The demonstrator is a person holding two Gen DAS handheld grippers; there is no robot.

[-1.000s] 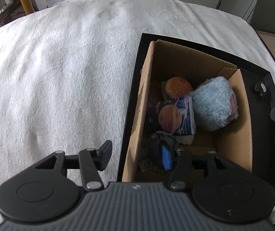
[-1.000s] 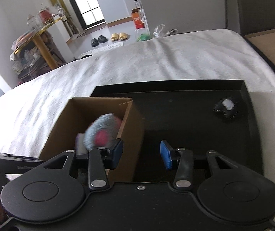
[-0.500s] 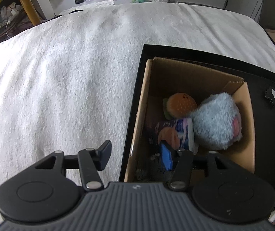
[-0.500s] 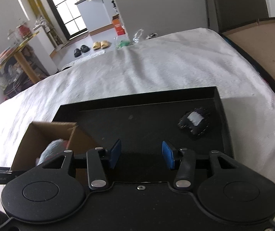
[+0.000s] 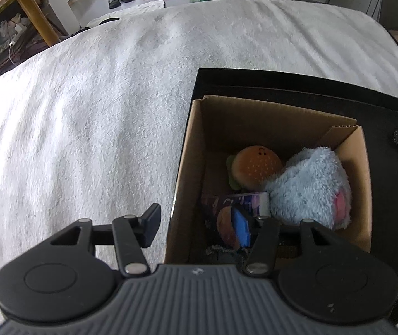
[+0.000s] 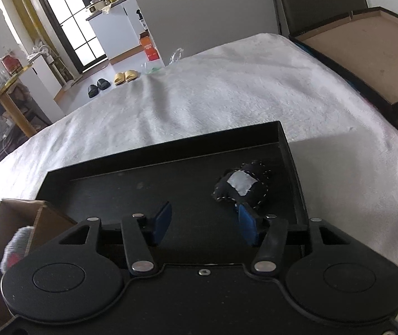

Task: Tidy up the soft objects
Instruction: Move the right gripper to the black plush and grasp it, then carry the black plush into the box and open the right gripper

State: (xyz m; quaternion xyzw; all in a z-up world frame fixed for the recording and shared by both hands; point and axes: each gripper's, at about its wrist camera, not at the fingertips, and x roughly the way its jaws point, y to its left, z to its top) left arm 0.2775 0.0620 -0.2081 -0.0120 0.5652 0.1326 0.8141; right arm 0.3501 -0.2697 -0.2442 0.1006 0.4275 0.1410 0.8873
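Observation:
A cardboard box (image 5: 254,117) stands at the left end of a black tray (image 6: 171,178). Inside it lie a burger plush (image 5: 254,167), a fluffy light blue plush (image 5: 307,192) and a printed soft pack (image 5: 243,199). My left gripper (image 5: 196,224) is open and straddles the box's left wall, one finger over the blanket and one inside, with no pad pressing on it. A small dark plush with a white patch (image 6: 242,184) lies on the tray's right part. My right gripper (image 6: 204,223) hovers just in front of it; its jaws are opening and nothing is between them.
The tray rests on a white fluffy blanket (image 5: 87,111) that covers the whole surface. A black lid with a brown inside (image 6: 366,55) sits past the blanket's right edge. Slippers (image 6: 126,76) and a wooden table (image 6: 9,95) stand on the floor beyond.
My right gripper has swung right, away from the box and down toward the dark plush, and its jaws have widened. The left gripper has drifted a little along the box wall.

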